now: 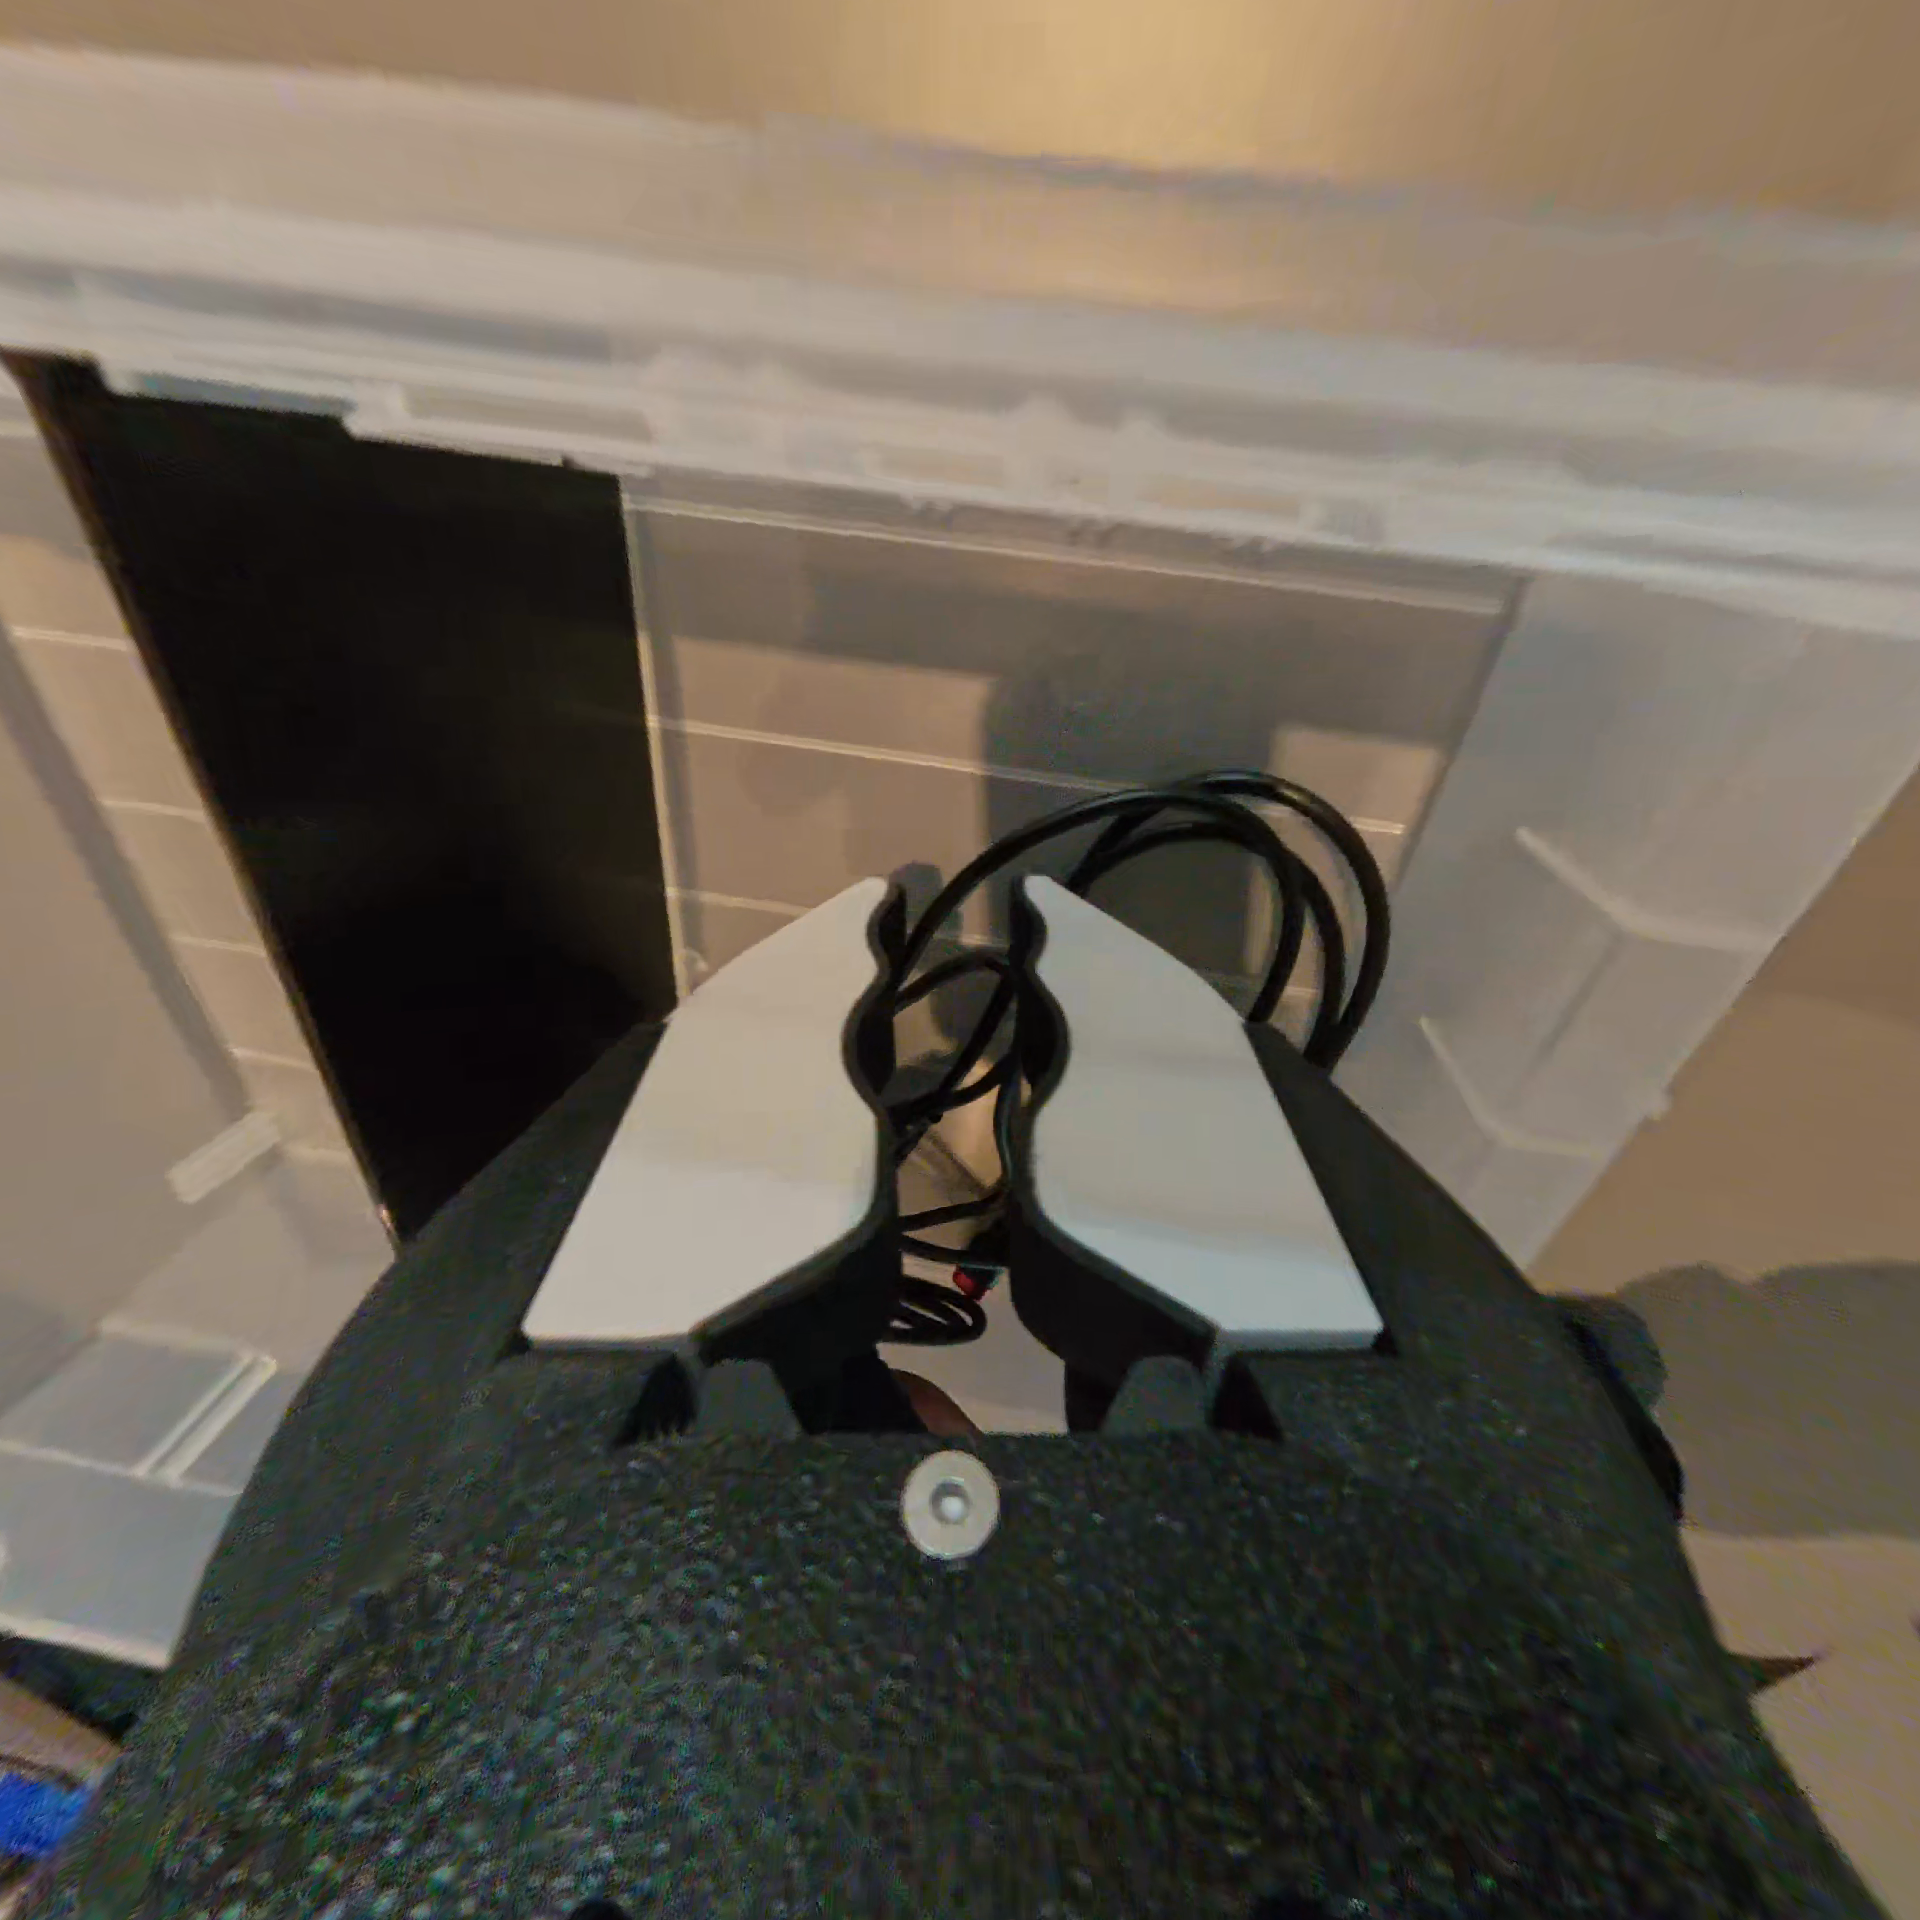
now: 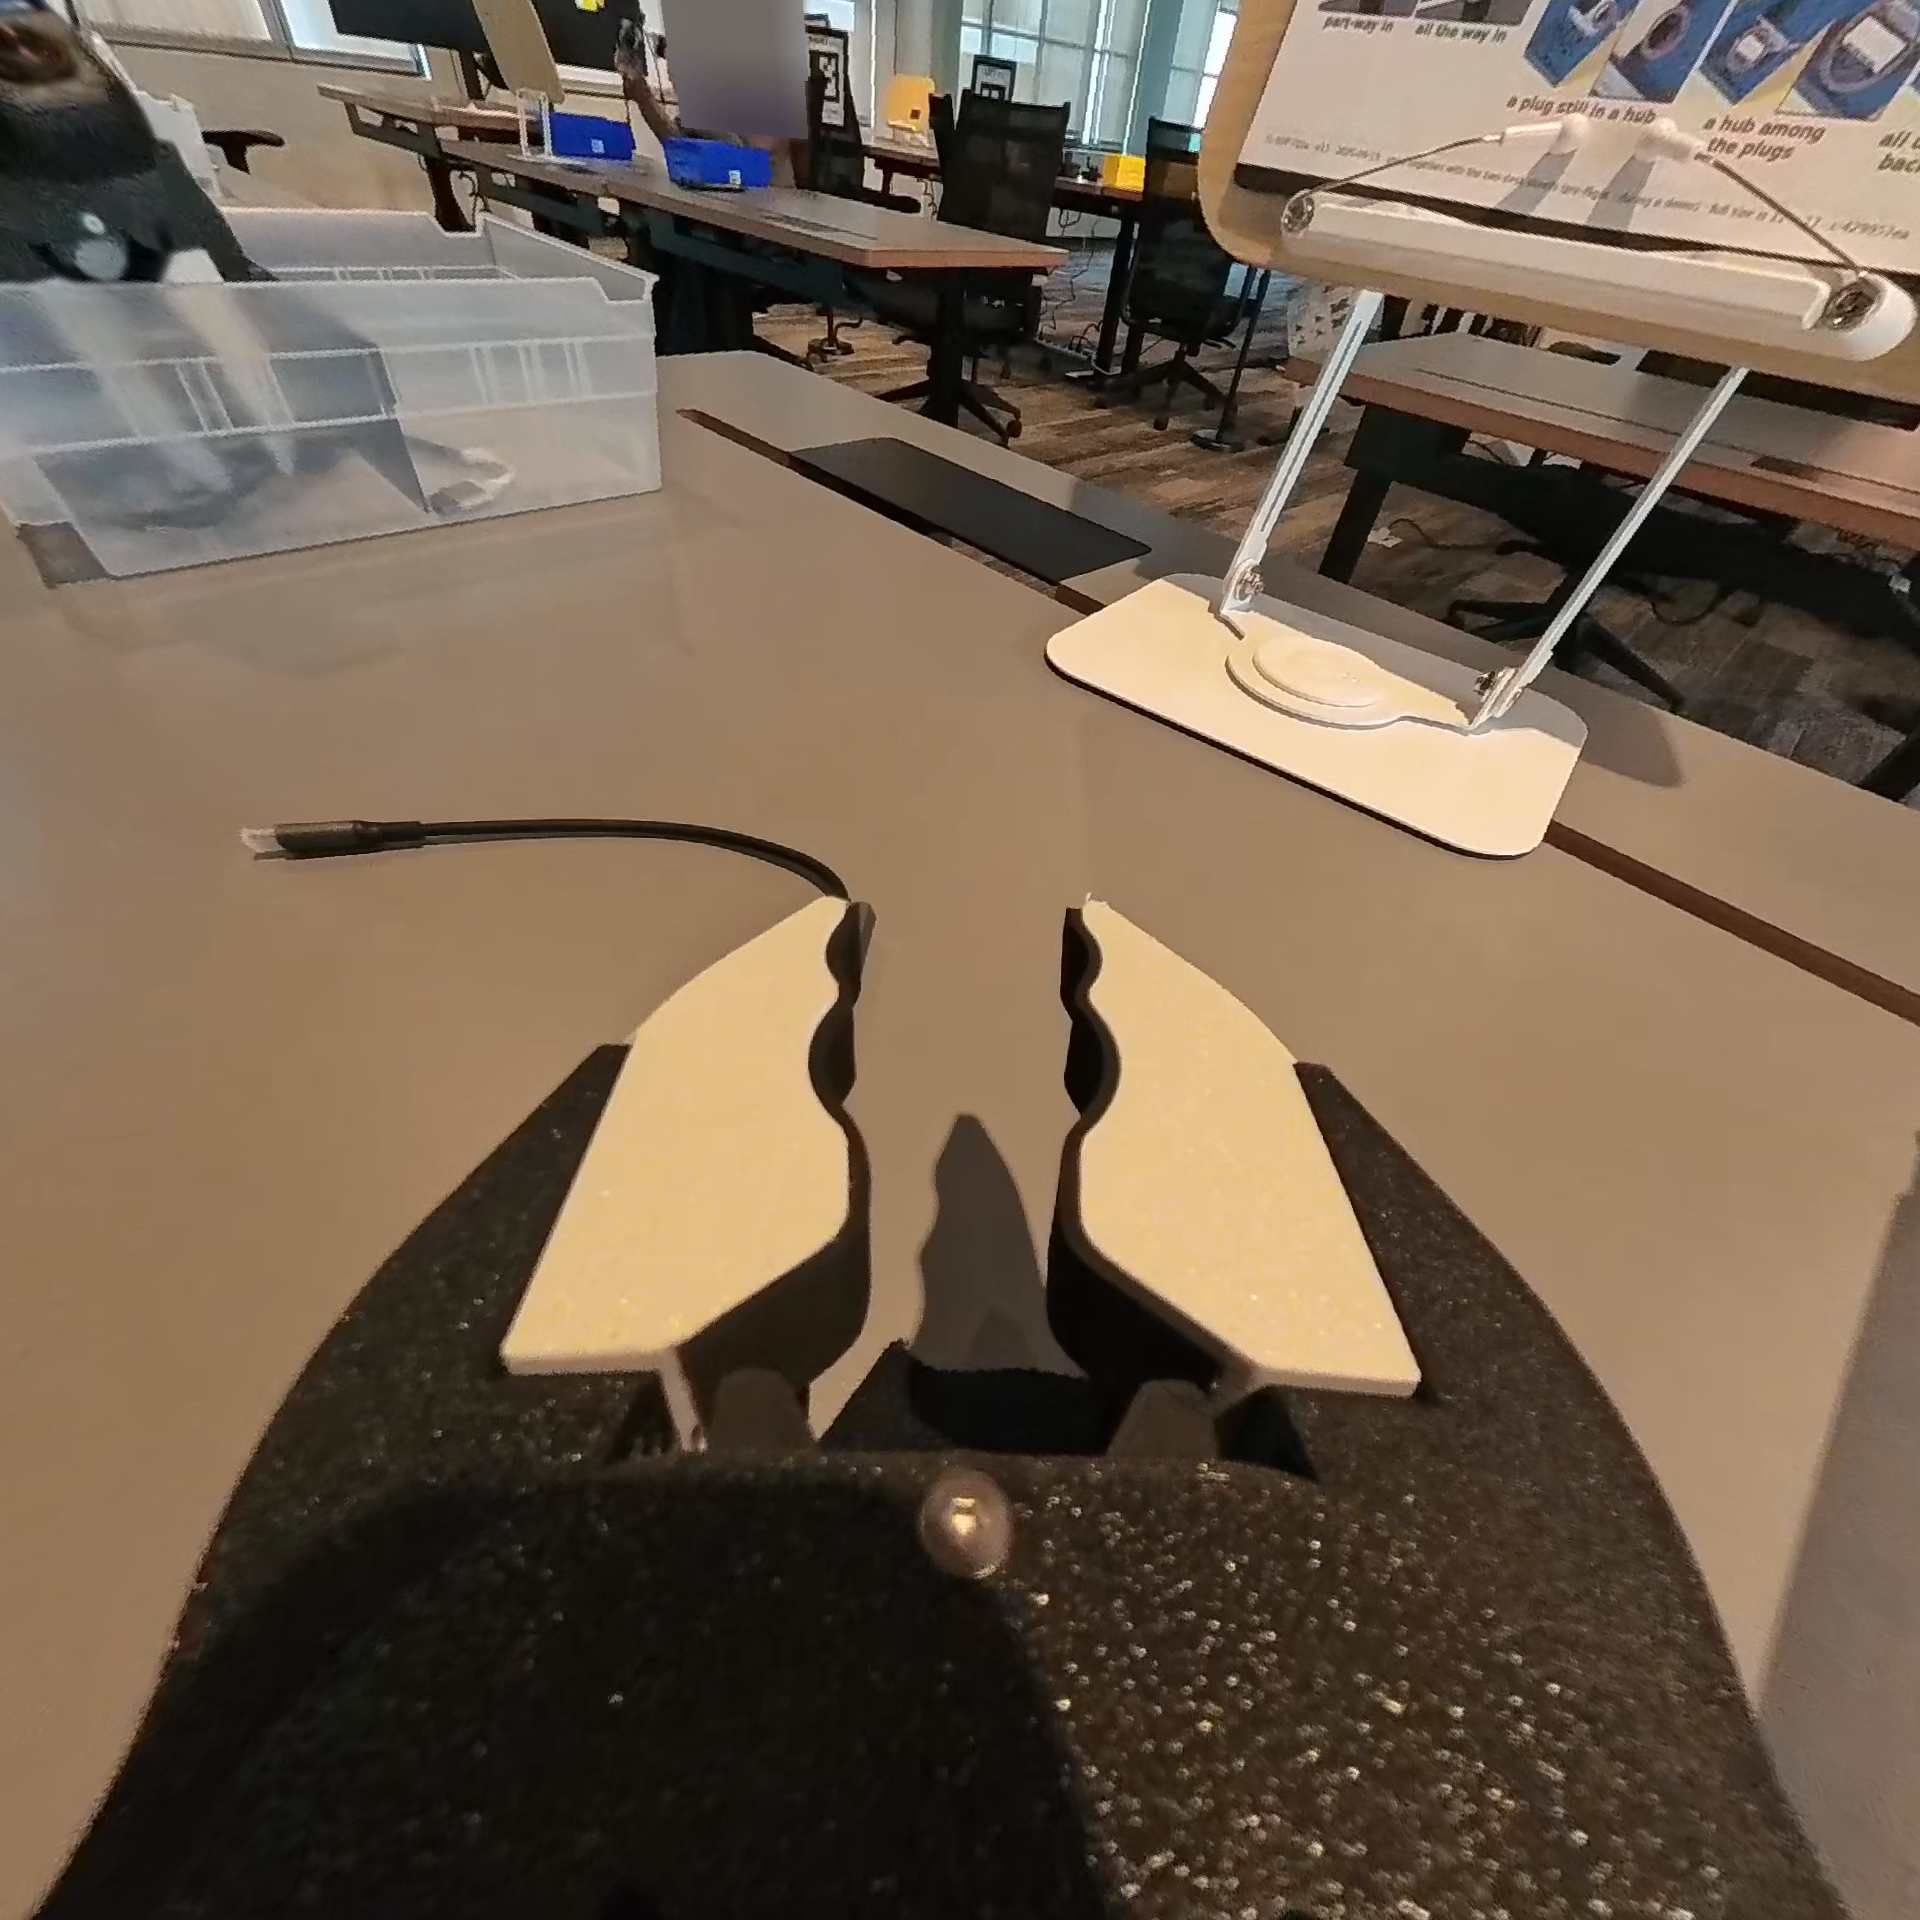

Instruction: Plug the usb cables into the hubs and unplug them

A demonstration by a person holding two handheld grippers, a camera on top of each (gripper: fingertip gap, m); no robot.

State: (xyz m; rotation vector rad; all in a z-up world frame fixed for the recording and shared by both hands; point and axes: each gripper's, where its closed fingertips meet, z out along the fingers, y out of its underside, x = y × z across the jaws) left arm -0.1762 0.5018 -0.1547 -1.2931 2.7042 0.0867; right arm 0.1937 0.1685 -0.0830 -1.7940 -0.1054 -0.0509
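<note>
Over the clear bin, left side of the table: left gripper reaches into the translucent plastic bin, seen close up in the left wrist view.
Left tongs: fingers drawn near each other with a narrow gap at the tips; a bundle of thin black cable loops between and beyond them. Whether they pinch the cable or merely straddle it cannot be told.
Cable bundle: several loops arch above the fingertips toward the bin's right wall; more coils and a small red spot show low in the gap near the gripper body.
Bin interior: ribbed clear walls, a black divider panel standing on the left.
Right gripper: low over the grey table, fingers spread apart, nothing between them; bare tabletop shows in the gap.
USB cable: a black lead lies flat on the table ahead of the right gripper, its plug end pointing toward the left edge; the other end curves down and vanishes behind the tip of the gripper's left finger.
Bin, from the right wrist view: sits at the far left of the table, the left gripper dipping in from above; dark cables and a connector lie on its floor.
Far right edge: a white stand holds a printed instruction sheet above the table.
Hubs: cannot be made out in either view.
Background: office desks, chairs, blue bins.
</note>
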